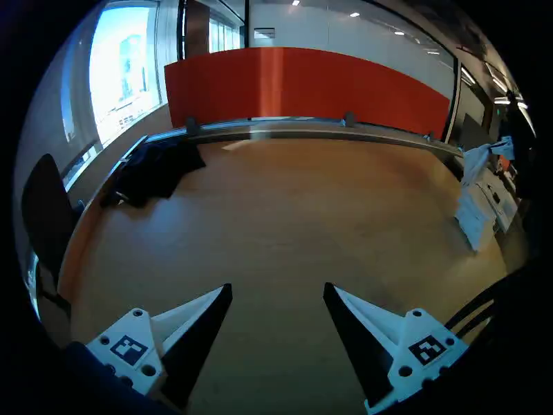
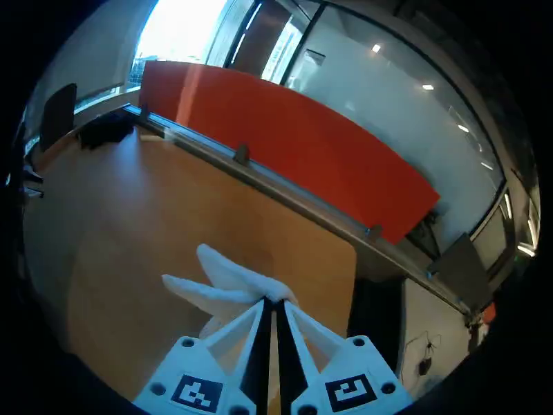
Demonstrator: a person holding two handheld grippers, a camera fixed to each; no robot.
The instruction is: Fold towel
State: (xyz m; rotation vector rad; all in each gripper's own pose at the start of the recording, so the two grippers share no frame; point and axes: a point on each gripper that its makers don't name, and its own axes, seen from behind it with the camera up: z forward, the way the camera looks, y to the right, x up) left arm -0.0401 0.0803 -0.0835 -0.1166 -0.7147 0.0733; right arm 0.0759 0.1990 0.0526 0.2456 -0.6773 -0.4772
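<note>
While the right claw point(image 2: 275, 301) is clamped shut, with its two fingers lying almost together, a white towel point(image 2: 222, 278) is pinched between their tips. The towel bunches out just ahead of the tips in two rounded lobes, one reaching forward and one to the claw's left. It is over the wooden bench point(image 2: 131, 207), close to the bench edge that runs just right of this claw. Whether the free part of the towel lies on the wood or hangs above it cannot be told.

In the left gripper view, the left claw point(image 1: 277, 285) stands wide open, and bare bench wood shows in the gap between its fingers. Well ahead of this claw and to its left, a dark cloth point(image 1: 155, 169) lies crumpled near the far edge of the bench. A metal rail point(image 1: 276, 128) runs along that far edge, and an orange partition point(image 1: 304, 86) rises directly behind it. Far to this claw's right, at the end of the bench, is a pale heap of cloth point(image 1: 477, 207); its make-up is too small to tell. A dark chair point(image 1: 45, 207) stands to the far left of the claw, beyond the bench edge.
</note>
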